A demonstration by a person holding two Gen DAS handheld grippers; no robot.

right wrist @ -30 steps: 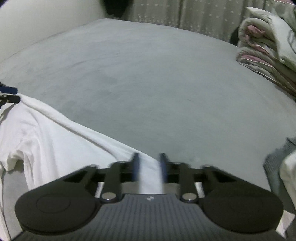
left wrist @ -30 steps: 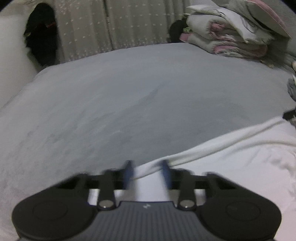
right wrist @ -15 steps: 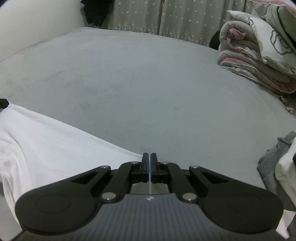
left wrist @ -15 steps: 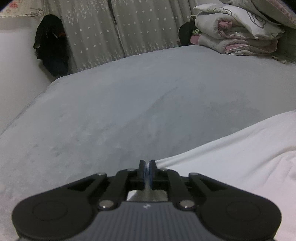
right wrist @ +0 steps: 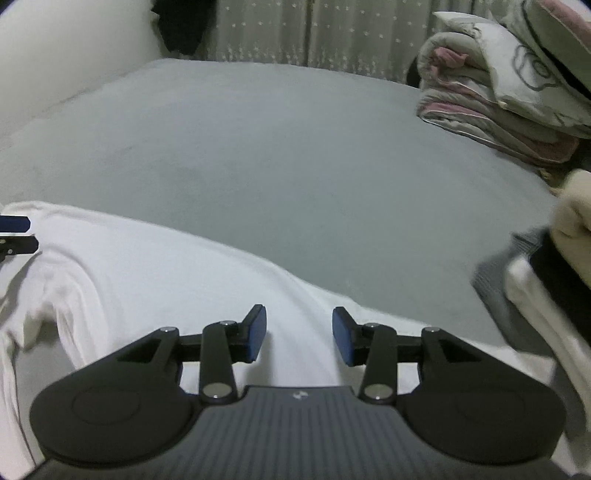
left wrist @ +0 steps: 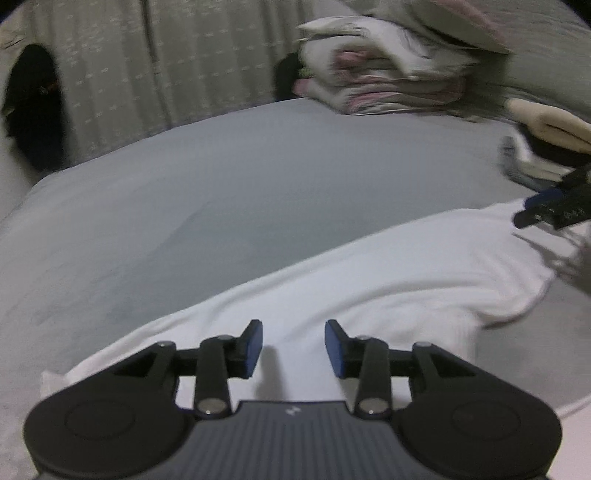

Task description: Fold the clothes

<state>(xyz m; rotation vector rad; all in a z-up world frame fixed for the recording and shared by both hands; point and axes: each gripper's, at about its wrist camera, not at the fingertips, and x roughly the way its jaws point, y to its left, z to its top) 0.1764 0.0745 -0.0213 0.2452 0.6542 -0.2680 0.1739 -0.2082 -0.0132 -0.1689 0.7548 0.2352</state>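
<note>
Nearest you, your left gripper [left wrist: 293,347] has its jaws opening, the blue pads [left wrist: 255,345] standing apart with nothing pinched; only the white garment [left wrist: 388,280] lies beneath the gap. Your right gripper [right wrist: 299,334] is the same: jaws opening, pads clear of the cloth, the white garment [right wrist: 155,273] spread under them.

That garment lies flat across the near part of the grey bed sheet [left wrist: 236,192], its far edge running as a long fold from one gripper to the other. In the right wrist view a rumpled part bunches at its left end [right wrist: 55,295], just beside the tips of your left gripper. In the left wrist view, the tips of your right gripper reach in from the right edge over the garment's far corner.

To the right of the garment, a stack of other clothes [right wrist: 535,288] sits close: grey knit, white, black and cream layers, blurred, just beside your right gripper.

Beyond the garment the sheet is bare, and nothing blocks the way across it.

Far right, folded quilts [right wrist: 498,92] in cream and pink are piled on the bed. Behind stand dotted curtains [right wrist: 314,33], and a dark garment [left wrist: 33,110] hangs at the far left.
</note>
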